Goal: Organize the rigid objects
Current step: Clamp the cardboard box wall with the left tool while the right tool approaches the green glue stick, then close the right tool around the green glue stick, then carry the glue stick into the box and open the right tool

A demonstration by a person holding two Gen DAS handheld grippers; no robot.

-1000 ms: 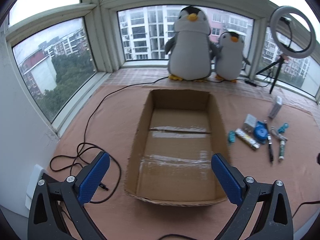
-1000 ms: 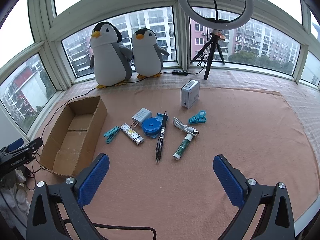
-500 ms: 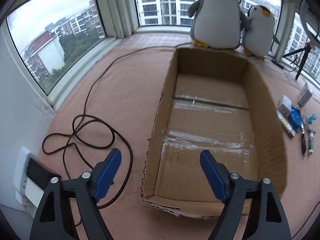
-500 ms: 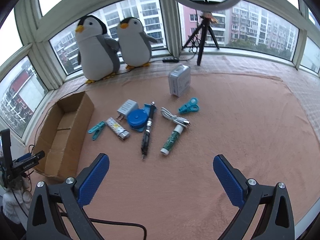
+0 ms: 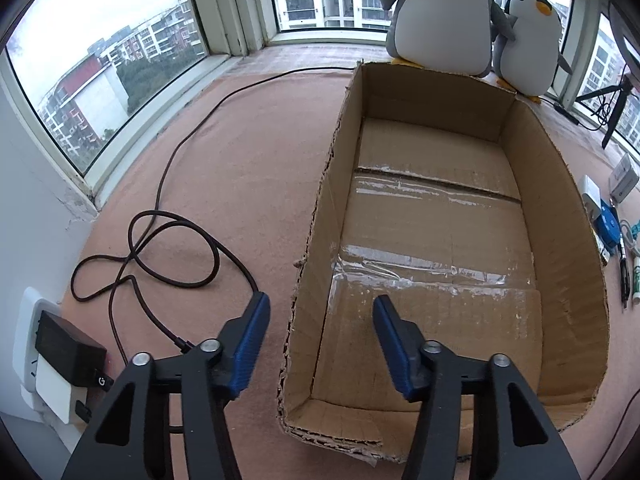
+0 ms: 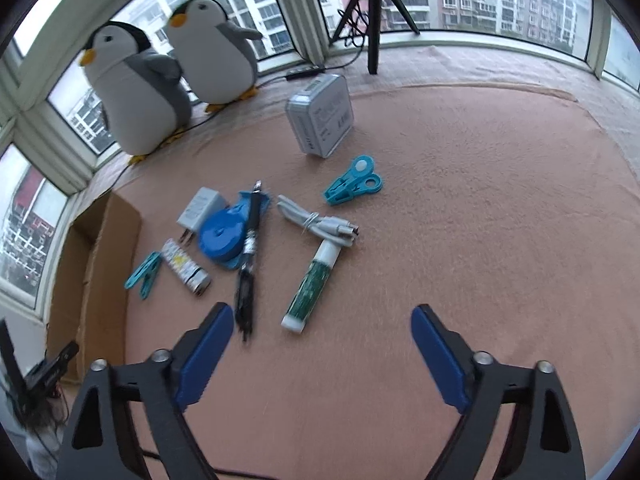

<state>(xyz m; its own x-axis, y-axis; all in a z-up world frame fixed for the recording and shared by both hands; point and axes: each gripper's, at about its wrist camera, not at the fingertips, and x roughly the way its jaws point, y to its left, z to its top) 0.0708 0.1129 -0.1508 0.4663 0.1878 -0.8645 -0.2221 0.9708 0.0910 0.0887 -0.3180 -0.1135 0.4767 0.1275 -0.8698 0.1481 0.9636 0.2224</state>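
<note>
- Left gripper: jaws closing, now about a third as wide as a second ago. They straddle the left wall of the cardboard box near its front left corner, pads not yet pressing. It has dropped from a high view of the whole box to this wall.
- Likely meaning: steadying or shifting the box before loading.
- Right gripper: jaws closing slightly from full width, nothing between them. It has come down toward the loose items on the pink mat.
- Nearest items: green-and-white tube just ahead; black pen by the left finger.
- Beyond: blue tape measure, white charger, patterned lighter, coiled cable, two teal clips, grey case.
- Box interior: empty; no item sorted yet.
</note>
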